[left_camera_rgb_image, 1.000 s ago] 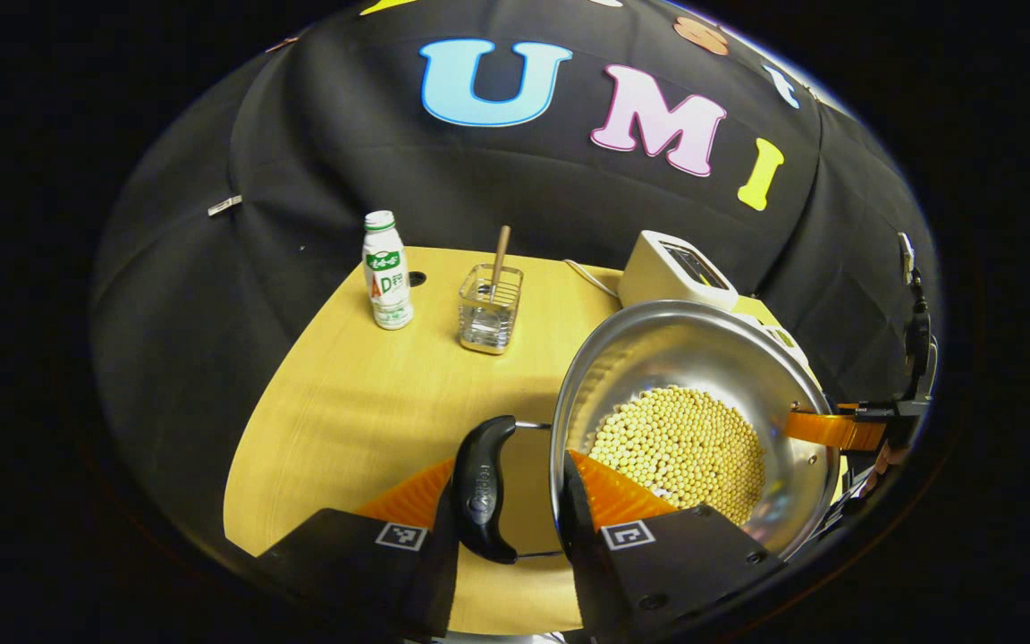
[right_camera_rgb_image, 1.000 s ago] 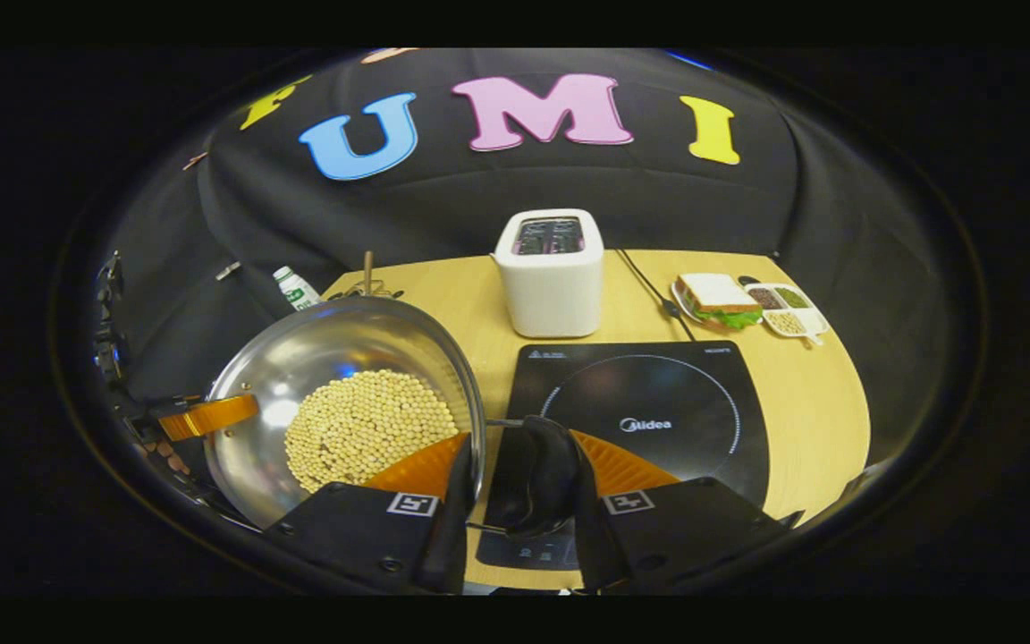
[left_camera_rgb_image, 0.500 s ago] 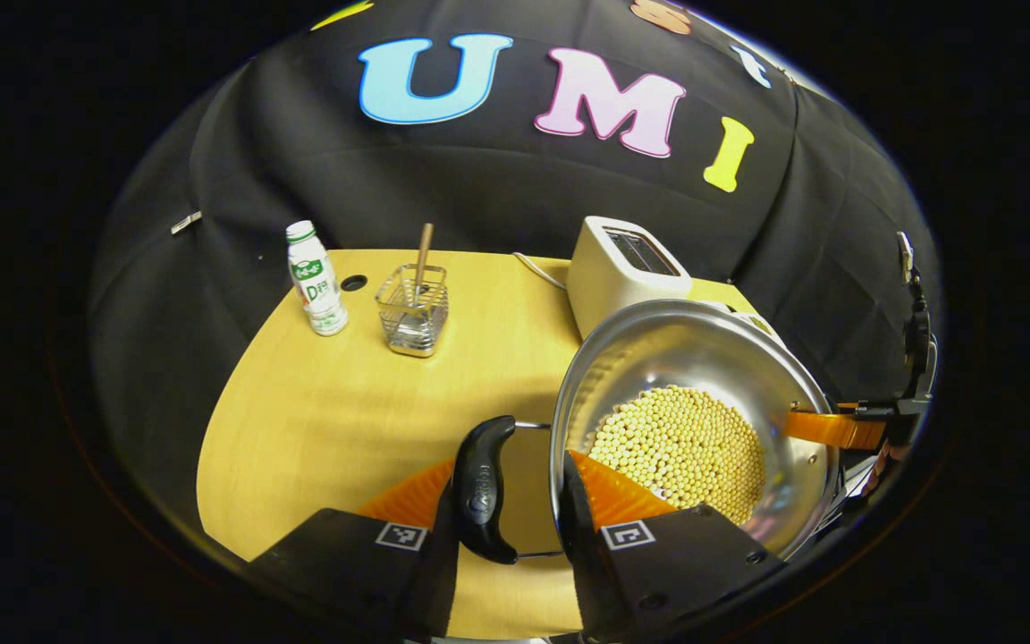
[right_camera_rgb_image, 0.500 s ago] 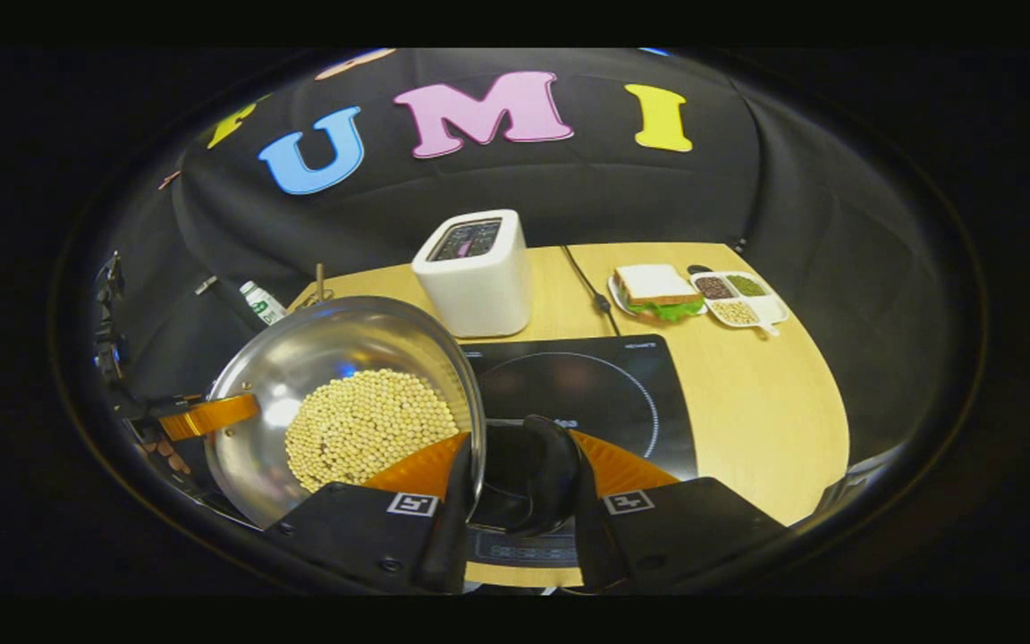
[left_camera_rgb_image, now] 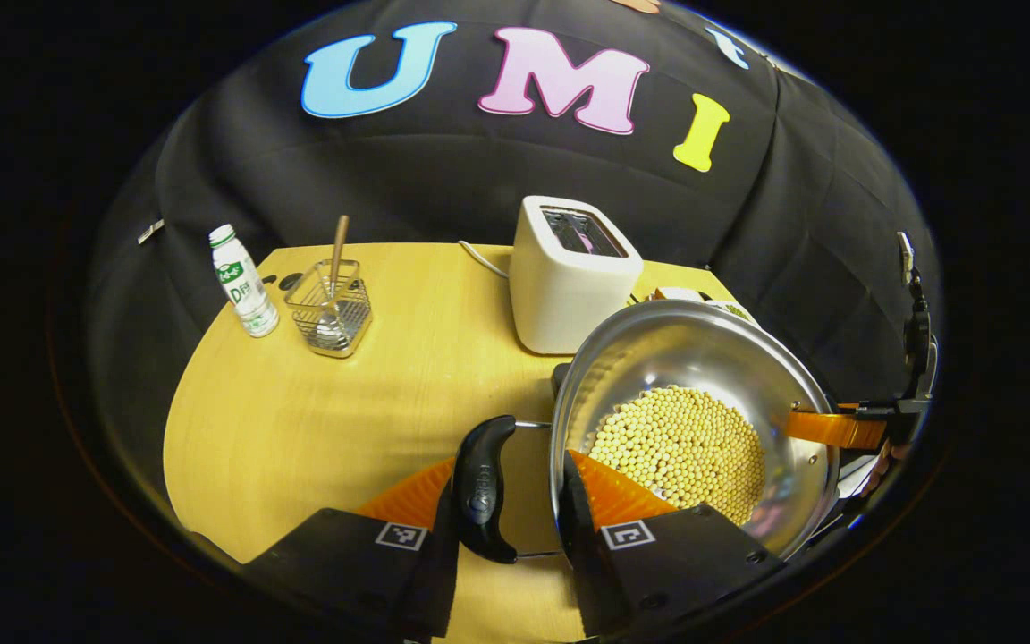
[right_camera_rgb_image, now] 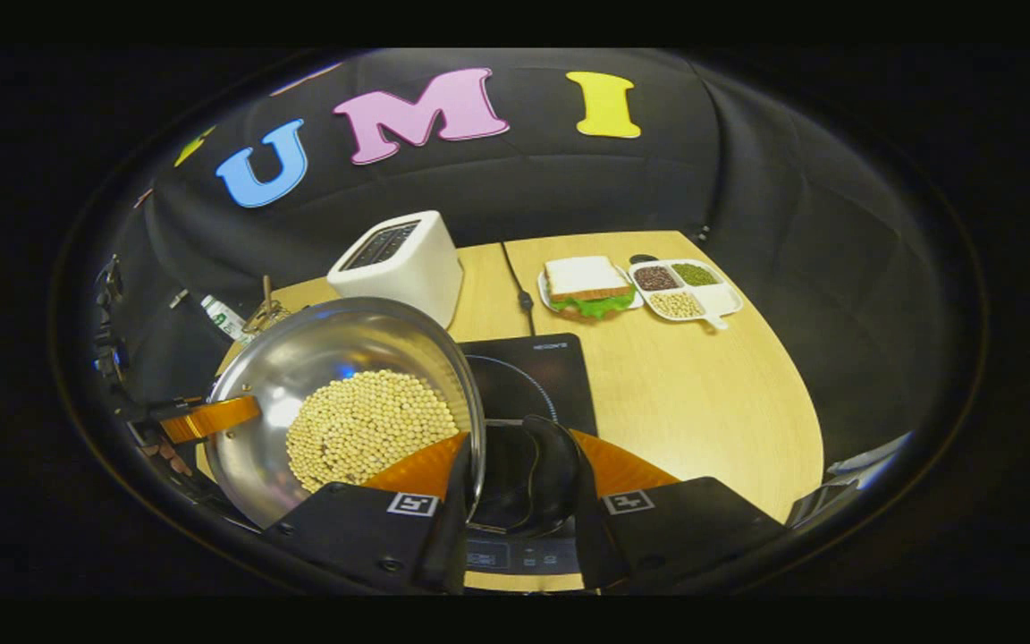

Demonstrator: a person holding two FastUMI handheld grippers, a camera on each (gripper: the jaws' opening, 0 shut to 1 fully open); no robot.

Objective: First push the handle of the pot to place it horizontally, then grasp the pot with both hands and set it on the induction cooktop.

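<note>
- Left gripper [left_camera_rgb_image: 508, 501]: my fingers straddle the pot's [left_camera_rgb_image: 694, 358] black side handle [left_camera_rgb_image: 482, 490], one on each side, narrowly spread. Handle sits in the gap; I cannot tell whether both fingers press on it.
- Right gripper [right_camera_rgb_image: 519, 487]: same arrangement on the opposite handle [right_camera_rgb_image: 540, 474]; one finger lies by the pot wall, the other outside the handle. Contact on both sides unclear.
- In the left gripper view the right gripper [left_camera_rgb_image: 837, 429] shows at the pot's far rim; in the right gripper view the left gripper [right_camera_rgb_image: 211, 417] shows likewise.
- Pot [right_camera_rgb_image: 345, 358]: steel, holding a bed of pale round beans [right_camera_rgb_image: 370, 426], carried between the two grippers above the tabletop [left_camera_rgb_image: 318, 411], its right side over the induction cooktop [right_camera_rgb_image: 540, 376].
- Toaster [left_camera_rgb_image: 569, 277] stands just beyond the pot, near the tabletop's back edge.
- Bottle [left_camera_rgb_image: 243, 281] and wire basket [left_camera_rgb_image: 333, 309] sit at the back left corner, well apart from the pot.
- Sandwich plate [right_camera_rgb_image: 588, 288] and divided dish [right_camera_rgb_image: 681, 291] sit toward the back right.
- Open wood lies right of the cooktop to the tabletop's right edge.
</note>
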